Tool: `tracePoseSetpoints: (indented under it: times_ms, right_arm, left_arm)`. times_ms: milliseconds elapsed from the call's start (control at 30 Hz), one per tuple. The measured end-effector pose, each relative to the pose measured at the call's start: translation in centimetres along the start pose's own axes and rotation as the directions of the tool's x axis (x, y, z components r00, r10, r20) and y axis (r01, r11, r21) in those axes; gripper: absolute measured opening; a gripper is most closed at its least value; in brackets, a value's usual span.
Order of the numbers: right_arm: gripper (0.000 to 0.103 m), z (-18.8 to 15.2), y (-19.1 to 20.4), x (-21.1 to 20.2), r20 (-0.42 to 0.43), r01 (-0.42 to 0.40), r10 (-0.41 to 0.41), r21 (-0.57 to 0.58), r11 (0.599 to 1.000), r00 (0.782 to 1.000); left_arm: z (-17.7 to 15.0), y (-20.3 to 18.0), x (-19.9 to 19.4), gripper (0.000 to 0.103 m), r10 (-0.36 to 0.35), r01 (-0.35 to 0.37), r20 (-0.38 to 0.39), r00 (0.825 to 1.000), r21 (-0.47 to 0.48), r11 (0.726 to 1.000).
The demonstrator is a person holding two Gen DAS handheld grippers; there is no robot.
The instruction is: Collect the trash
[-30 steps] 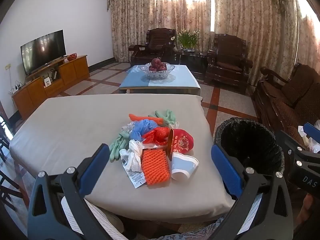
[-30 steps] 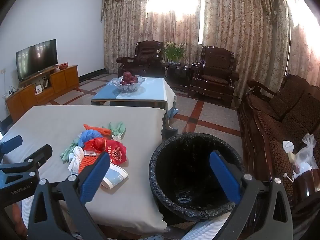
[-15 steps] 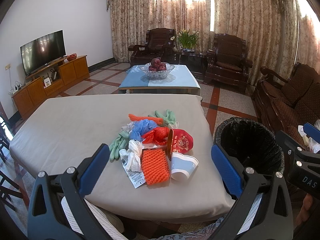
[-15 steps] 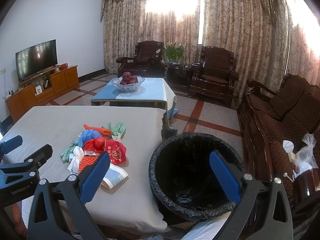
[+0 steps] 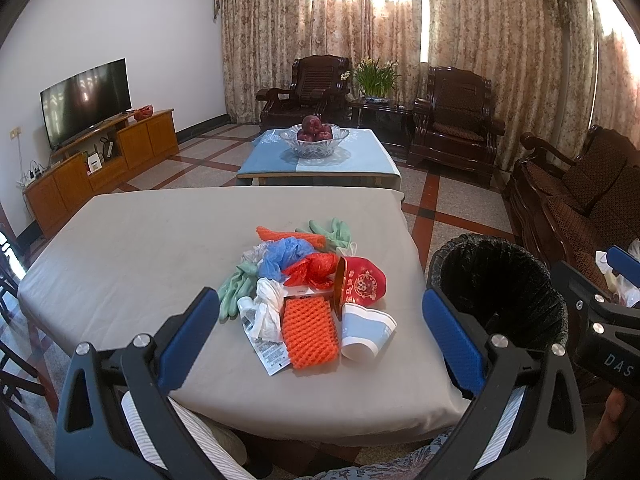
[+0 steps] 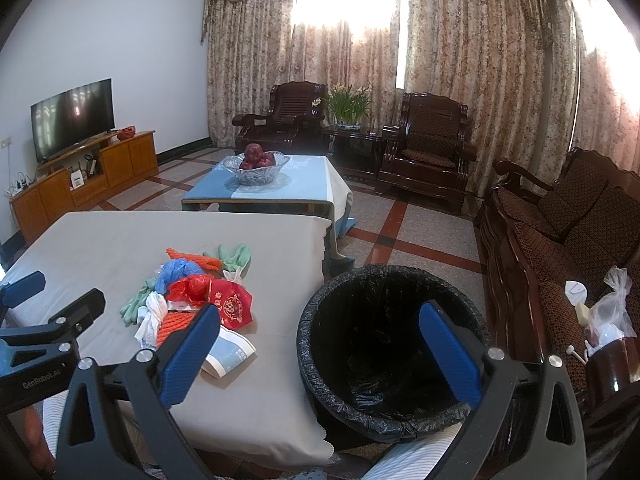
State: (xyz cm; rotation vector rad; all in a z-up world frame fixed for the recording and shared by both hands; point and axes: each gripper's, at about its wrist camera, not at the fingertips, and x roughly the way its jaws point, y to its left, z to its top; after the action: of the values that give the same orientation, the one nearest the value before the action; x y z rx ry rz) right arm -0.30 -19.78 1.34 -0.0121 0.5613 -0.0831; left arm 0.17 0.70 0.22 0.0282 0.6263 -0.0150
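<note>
A pile of trash lies on the grey table [image 5: 132,248]: an orange foam net [image 5: 308,334], a paper cup [image 5: 366,336] on its side, a red bag [image 5: 362,284], blue and red plastic [image 5: 286,254], green gloves [image 5: 236,292] and white wrappers. A black-lined bin [image 5: 500,280] stands right of the table; it also shows in the right wrist view [image 6: 384,344]. My left gripper [image 5: 320,344] is open and empty, held near the pile's front edge. My right gripper [image 6: 320,356] is open and empty over the bin's near rim.
A blue-clothed coffee table with a fruit bowl [image 5: 314,140] stands beyond the grey table. Dark wooden armchairs [image 6: 428,152] and a sofa [image 6: 568,240] line the back and right. A TV [image 5: 86,100] on a wooden cabinet is at the left. Plastic bags [image 6: 608,316] lie on the sofa.
</note>
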Motion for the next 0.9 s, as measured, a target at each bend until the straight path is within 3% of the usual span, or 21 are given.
tracePoseSetpoints:
  times_ms: [900]
  right_arm:
    - [0.097,0.03,-0.05,-0.03,0.0,0.0,0.0,0.0,1.0,1.0]
  left_arm:
    - [0.24,0.32,-0.32,0.098,0.001,-0.001,-0.002,1.0,-0.001,1.0]
